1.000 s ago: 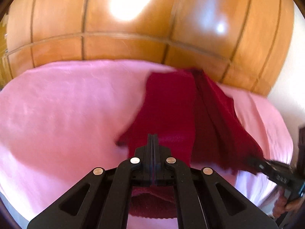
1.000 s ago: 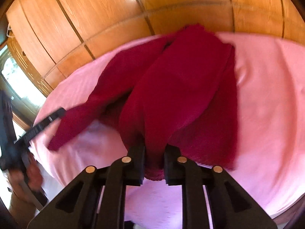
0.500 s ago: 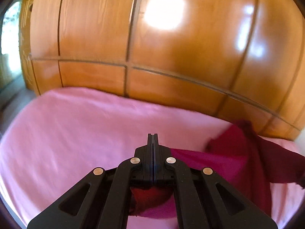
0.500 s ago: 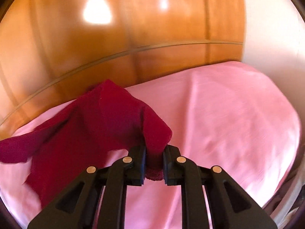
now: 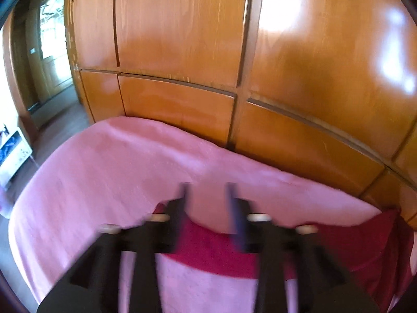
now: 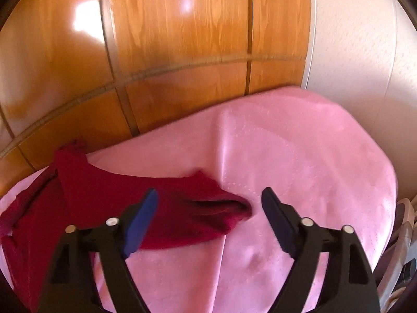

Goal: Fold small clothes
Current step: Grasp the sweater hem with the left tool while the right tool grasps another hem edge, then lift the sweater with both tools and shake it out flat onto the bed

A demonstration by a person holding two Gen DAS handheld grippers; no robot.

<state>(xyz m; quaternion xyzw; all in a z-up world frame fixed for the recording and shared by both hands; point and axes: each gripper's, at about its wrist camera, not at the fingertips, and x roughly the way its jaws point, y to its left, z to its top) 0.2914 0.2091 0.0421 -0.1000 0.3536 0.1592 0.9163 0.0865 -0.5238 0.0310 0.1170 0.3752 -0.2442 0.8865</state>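
Wooden wardrobe (image 5: 182,39) behind. Pink bed (image 6: 299,156) carries red garment (image 6: 130,195), spread flat, long axis running side to side between both hands. Right gripper (image 6: 209,221) opening, fingers (image 6: 140,219) clear of cloth, sleeve end directly beneath. Left gripper (image 5: 208,208) opening, blurred, nothing pinched; garment edge below, stretching rightward.
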